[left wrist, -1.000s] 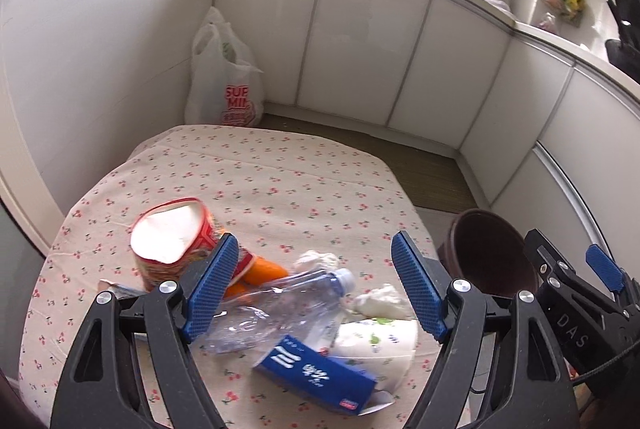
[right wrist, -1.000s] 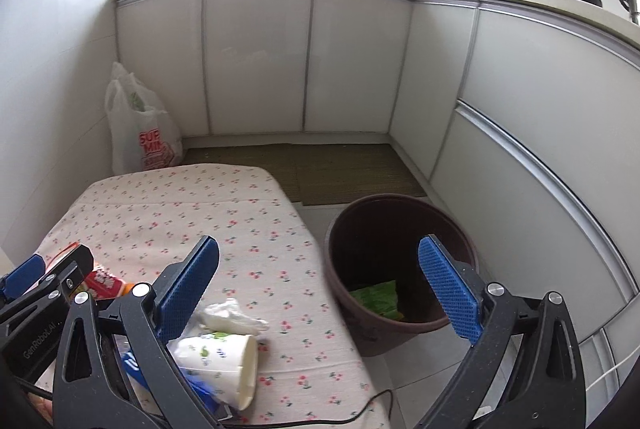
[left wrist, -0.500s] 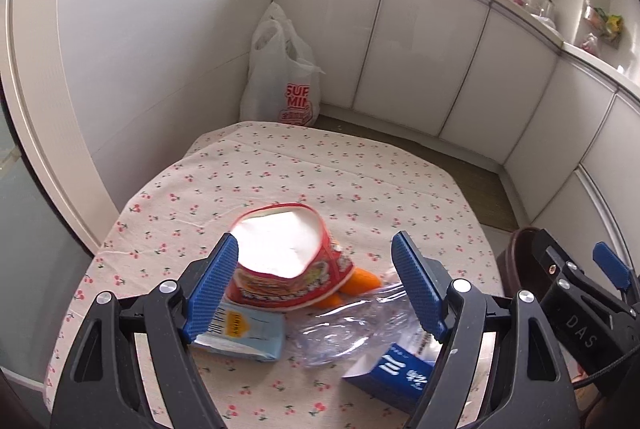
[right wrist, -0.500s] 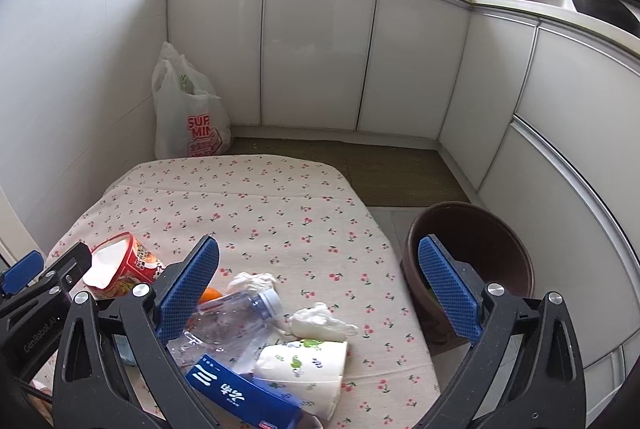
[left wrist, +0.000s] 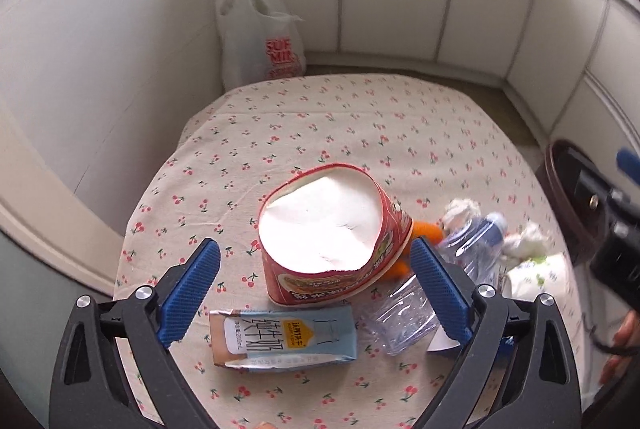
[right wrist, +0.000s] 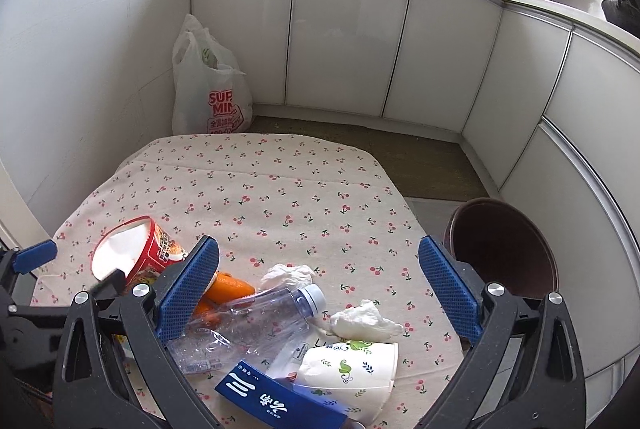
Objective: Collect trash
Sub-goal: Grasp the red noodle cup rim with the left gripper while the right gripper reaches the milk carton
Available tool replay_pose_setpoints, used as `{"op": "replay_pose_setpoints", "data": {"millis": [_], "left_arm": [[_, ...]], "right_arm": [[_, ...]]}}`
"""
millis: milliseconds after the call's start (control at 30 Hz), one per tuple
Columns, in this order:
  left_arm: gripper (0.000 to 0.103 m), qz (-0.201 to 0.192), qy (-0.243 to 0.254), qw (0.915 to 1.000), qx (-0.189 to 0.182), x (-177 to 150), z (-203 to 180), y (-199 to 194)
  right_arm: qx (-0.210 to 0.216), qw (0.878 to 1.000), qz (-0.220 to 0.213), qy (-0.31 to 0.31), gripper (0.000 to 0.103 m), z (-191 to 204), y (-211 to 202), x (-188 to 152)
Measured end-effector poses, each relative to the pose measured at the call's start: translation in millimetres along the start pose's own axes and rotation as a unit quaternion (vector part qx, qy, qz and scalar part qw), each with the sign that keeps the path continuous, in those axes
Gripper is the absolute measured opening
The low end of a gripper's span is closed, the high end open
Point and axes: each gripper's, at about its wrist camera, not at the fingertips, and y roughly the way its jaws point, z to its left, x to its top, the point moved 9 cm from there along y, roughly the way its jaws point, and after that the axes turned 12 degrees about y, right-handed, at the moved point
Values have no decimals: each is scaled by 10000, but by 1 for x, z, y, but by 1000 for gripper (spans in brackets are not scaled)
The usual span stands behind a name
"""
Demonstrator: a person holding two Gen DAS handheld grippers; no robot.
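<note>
Trash lies at the near end of a cherry-print table (right wrist: 280,181): a red noodle cup (left wrist: 332,241) on its side, a flattened milk carton (left wrist: 284,339), a clear plastic bottle (right wrist: 256,321), orange peel (right wrist: 228,287), crumpled tissues (right wrist: 364,319), a paper cup (right wrist: 352,361) and a blue box (right wrist: 276,403). A dark brown bin (right wrist: 504,253) stands on the floor to the right of the table. My left gripper (left wrist: 316,289) is open, its fingers either side of the noodle cup and above it. My right gripper (right wrist: 316,293) is open above the bottle and tissues.
A white plastic shopping bag (right wrist: 208,93) stands on the floor in the far corner. White cabinet doors (right wrist: 348,41) run along the back and right. A white wall (left wrist: 80,69) borders the table's left side.
Both grippers have swung left, away from the bin and over the trash pile. The left gripper has come closer to the noodle cup, and the milk carton has come into view.
</note>
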Motion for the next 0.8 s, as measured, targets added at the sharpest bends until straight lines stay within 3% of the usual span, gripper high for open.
{"op": "replay_pose_setpoints", "data": {"millis": [267,533,800], "left_arm": [[96,408,742,9952,-481,-2,1,39],[96,499,1237,9810,-1406,1,-10,66],[92,493,1295,9795,-1460,-8,-24,76]], "right_arm": [[-20,9998,131,112,96,-6,11,0],[10,9990,419,121,96,-7,27,-10],[28,9981,613,-22,96,1,39,-20]]}}
